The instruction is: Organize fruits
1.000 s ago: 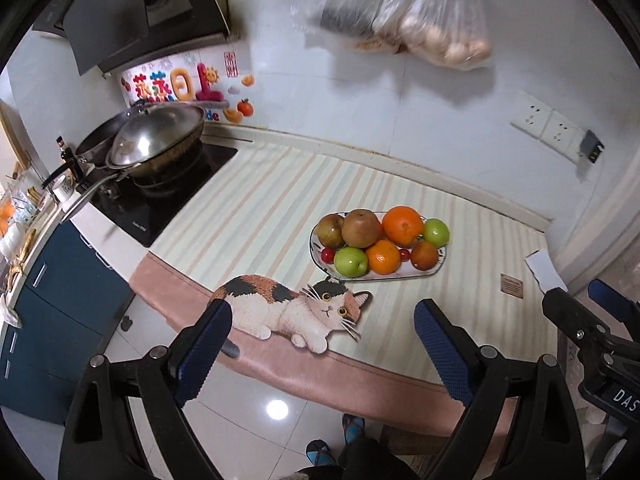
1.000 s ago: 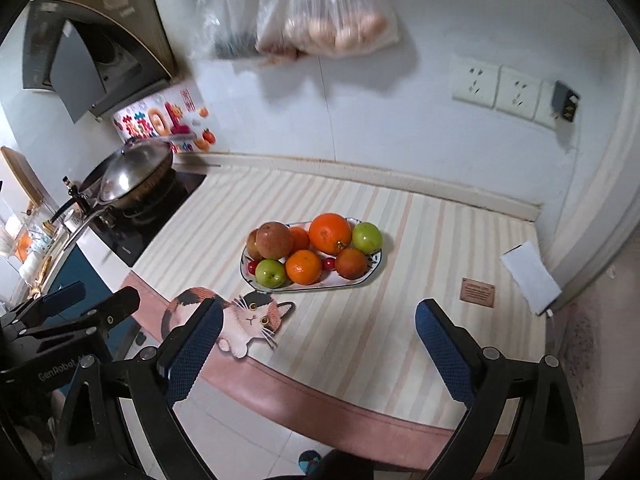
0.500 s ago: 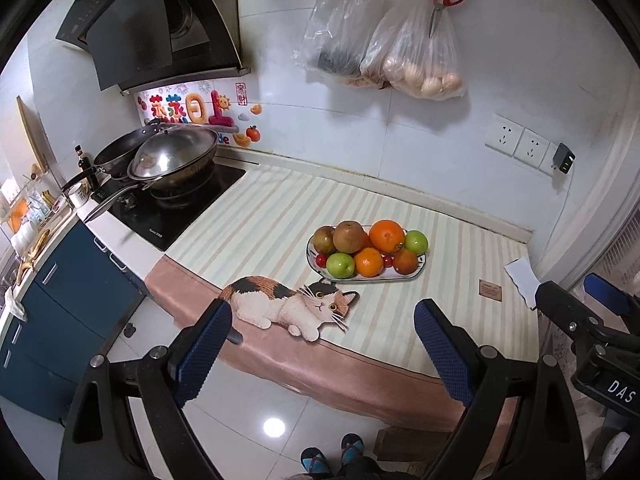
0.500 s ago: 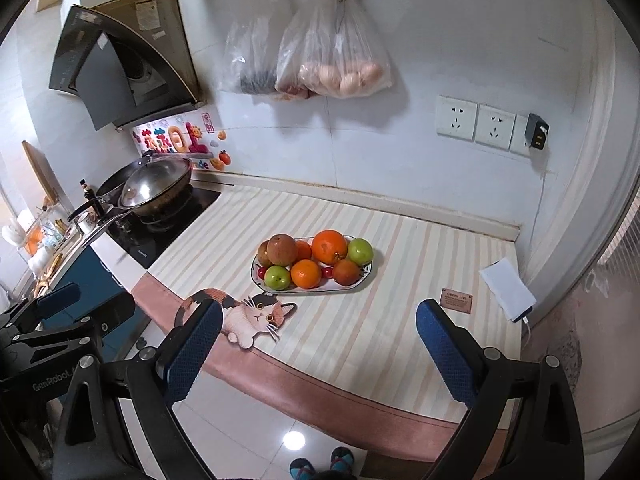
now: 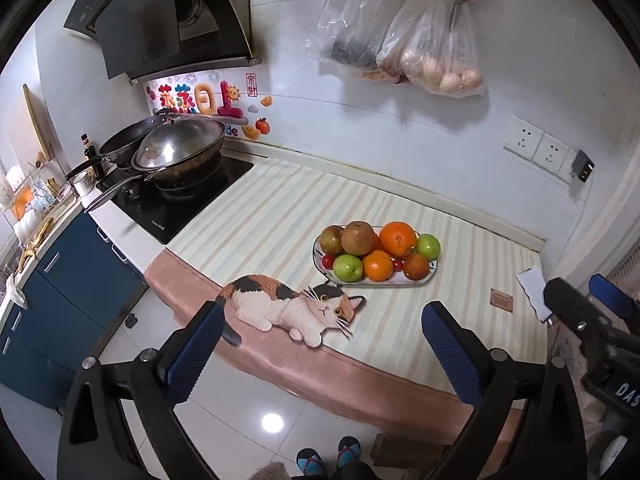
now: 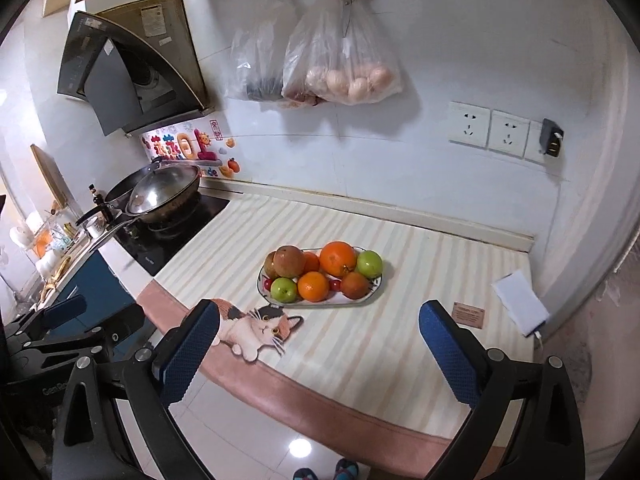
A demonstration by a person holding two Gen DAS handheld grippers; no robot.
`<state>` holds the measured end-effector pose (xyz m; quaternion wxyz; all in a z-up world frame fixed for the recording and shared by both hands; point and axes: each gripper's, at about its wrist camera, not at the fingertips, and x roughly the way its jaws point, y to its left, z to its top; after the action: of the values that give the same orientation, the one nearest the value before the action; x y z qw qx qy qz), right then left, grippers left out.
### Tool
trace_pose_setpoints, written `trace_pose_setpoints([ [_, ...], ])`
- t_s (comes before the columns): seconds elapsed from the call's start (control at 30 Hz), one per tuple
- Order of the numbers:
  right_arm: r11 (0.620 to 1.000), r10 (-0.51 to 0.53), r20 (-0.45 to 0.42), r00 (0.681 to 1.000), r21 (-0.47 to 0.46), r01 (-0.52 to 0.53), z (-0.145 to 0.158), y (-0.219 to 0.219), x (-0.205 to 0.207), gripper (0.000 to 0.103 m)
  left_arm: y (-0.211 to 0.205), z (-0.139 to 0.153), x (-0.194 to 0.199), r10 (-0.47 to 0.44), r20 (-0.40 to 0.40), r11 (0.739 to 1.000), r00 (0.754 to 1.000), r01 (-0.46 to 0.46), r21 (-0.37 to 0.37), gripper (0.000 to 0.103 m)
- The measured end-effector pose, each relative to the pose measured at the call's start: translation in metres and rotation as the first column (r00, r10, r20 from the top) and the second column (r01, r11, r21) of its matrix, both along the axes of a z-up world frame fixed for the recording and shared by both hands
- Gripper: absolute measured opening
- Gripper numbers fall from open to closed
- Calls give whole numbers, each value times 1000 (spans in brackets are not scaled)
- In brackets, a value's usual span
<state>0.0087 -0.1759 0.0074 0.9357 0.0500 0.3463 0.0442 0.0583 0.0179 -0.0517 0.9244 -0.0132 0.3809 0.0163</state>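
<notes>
A white oval plate stands on the striped counter mat, piled with oranges, green apples, brown pears and small red cherries. My left gripper is open and empty, held back off the counter's front edge, above the floor. My right gripper is open and empty, also back from the counter. Each gripper shows at the edge of the other's view.
A cat-shaped mat lies at the counter's front edge. A wok with lid sits on the black hob at left. Plastic bags and red scissors hang on the wall. A white card and a small brown tag lie at right.
Both grippers have pulled back and up from the counter; the fruit plate looks smaller and farther, and more wall shows. The jaws stayed open.
</notes>
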Motion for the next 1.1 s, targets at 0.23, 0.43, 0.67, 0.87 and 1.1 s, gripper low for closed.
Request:
trace_pose_setpoints([
  [0.23, 1000, 9, -26, 1000, -29, -10, -21, 8, 42, 102, 1, -9, 28, 32, -7, 999, 999, -32, 26, 102],
  [0.43, 999, -18, -47, 999, -39, 16, -36, 7, 70, 102, 4, -16, 43, 41, -16, 999, 999, -41, 32, 102],
  [0.67, 998, -37, -60, 998, -56, 33, -47, 4, 83, 102, 7, -24, 52, 45, -27, 998, 999, -44, 39, 102],
  [0.87, 997, -40, -59, 997, -61, 36, -50, 5, 87, 102, 7, -28, 54, 45, -35, 998, 998, -44, 42, 102],
  [1.1, 998, -40, -58, 998, -49, 37, -53, 6, 89, 102, 8, -33, 55, 41, -43, 998, 998, -39, 46, 102],
])
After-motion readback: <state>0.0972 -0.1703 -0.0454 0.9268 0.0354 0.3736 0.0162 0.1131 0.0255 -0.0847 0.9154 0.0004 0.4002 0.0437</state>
